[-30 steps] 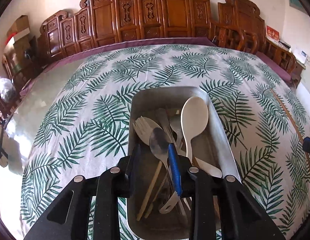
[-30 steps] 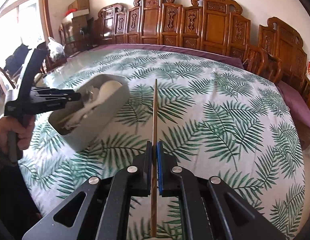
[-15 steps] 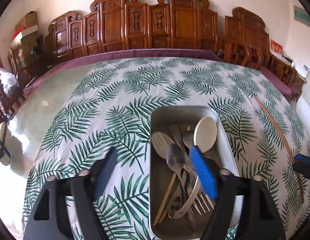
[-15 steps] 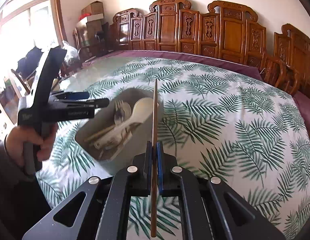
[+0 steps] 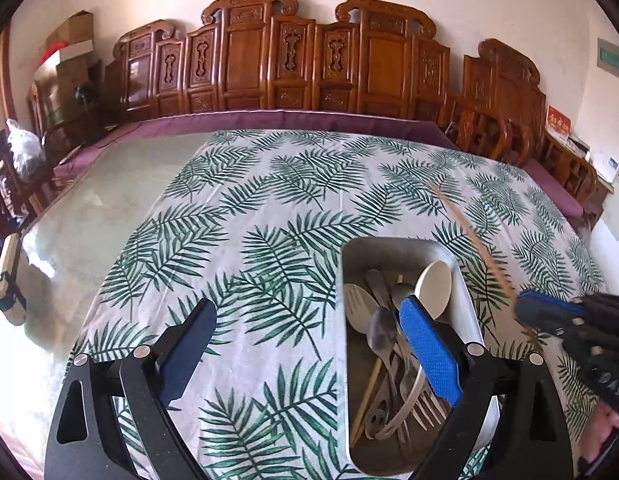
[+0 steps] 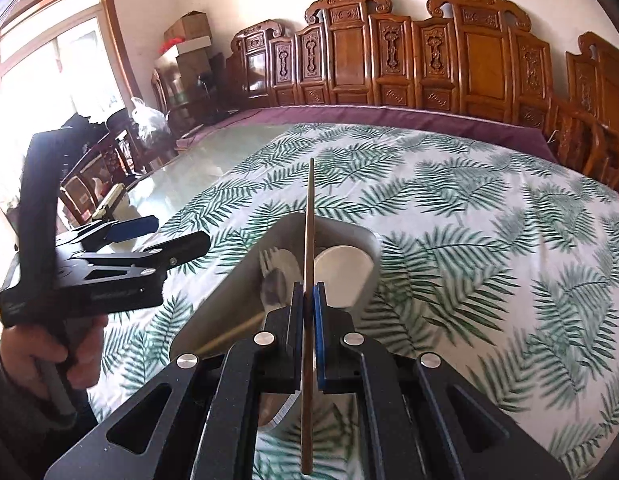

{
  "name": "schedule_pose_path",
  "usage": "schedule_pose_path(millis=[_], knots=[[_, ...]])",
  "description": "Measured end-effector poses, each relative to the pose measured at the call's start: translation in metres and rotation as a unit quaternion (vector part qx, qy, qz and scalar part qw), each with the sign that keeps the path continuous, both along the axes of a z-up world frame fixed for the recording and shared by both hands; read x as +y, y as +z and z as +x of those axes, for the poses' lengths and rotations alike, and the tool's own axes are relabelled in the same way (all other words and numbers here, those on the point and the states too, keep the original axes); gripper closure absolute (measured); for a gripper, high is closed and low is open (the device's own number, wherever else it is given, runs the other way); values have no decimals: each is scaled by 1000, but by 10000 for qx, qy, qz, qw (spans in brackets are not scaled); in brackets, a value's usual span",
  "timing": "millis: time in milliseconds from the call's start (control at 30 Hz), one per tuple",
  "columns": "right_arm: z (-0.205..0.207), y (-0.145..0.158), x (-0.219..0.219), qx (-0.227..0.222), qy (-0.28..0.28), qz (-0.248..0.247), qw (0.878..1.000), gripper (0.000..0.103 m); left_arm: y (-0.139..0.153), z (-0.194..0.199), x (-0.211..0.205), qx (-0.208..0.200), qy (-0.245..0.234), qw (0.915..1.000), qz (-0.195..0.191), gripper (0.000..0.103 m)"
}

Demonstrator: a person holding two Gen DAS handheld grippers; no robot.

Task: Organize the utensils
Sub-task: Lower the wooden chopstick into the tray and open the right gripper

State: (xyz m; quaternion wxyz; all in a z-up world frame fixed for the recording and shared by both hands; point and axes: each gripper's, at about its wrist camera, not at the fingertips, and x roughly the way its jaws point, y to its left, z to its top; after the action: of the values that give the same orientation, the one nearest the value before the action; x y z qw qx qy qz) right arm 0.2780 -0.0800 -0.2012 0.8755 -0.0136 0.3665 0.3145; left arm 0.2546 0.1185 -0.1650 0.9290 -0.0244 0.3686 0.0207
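Note:
A metal tray (image 5: 389, 246) sits on the leaf-print tablecloth (image 5: 269, 208) with several utensils in it: a white spoon (image 5: 433, 286), a white fork (image 5: 359, 304), a metal spoon (image 5: 381, 332), forks and a chopstick (image 5: 371, 384). My left gripper (image 5: 305, 324) hangs above the tray's left side, jaws opening wide, gripping nothing; its blue pad (image 5: 425, 352) is over the utensils. My right gripper (image 6: 308, 296) is shut on a wooden chopstick (image 6: 309, 220) that points over the tray (image 6: 349, 236). In the left wrist view the right gripper (image 5: 549, 312) enters from the right with the chopstick (image 5: 469, 236).
Carved wooden chairs (image 5: 321, 60) line the table's far edge. Bare glass tabletop (image 5: 109, 200) lies left of the cloth, with a small wooden object (image 5: 9, 272) at its edge. A hand (image 6: 81, 344) holds the left gripper (image 6: 177, 232) at the left.
My left gripper let go of the metal spoon, which now lies in the tray, opened wide and drew back and up. My right gripper carried the chopstick leftward to over the tray.

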Motion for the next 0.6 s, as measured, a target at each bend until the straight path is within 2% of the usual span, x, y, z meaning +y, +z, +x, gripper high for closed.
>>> schedule_pose_path(millis=[133, 233, 600], knots=[[5, -11, 18, 72, 40, -89, 9999, 97, 3, 1, 8, -31, 63, 9999, -108, 14], [12, -25, 26, 318, -16, -26, 9995, 97, 3, 2, 12, 15, 101, 9998, -182, 14], [24, -60, 33, 979, -284, 274, 9944, 97, 2, 1, 12, 19, 90, 9999, -109, 14]])
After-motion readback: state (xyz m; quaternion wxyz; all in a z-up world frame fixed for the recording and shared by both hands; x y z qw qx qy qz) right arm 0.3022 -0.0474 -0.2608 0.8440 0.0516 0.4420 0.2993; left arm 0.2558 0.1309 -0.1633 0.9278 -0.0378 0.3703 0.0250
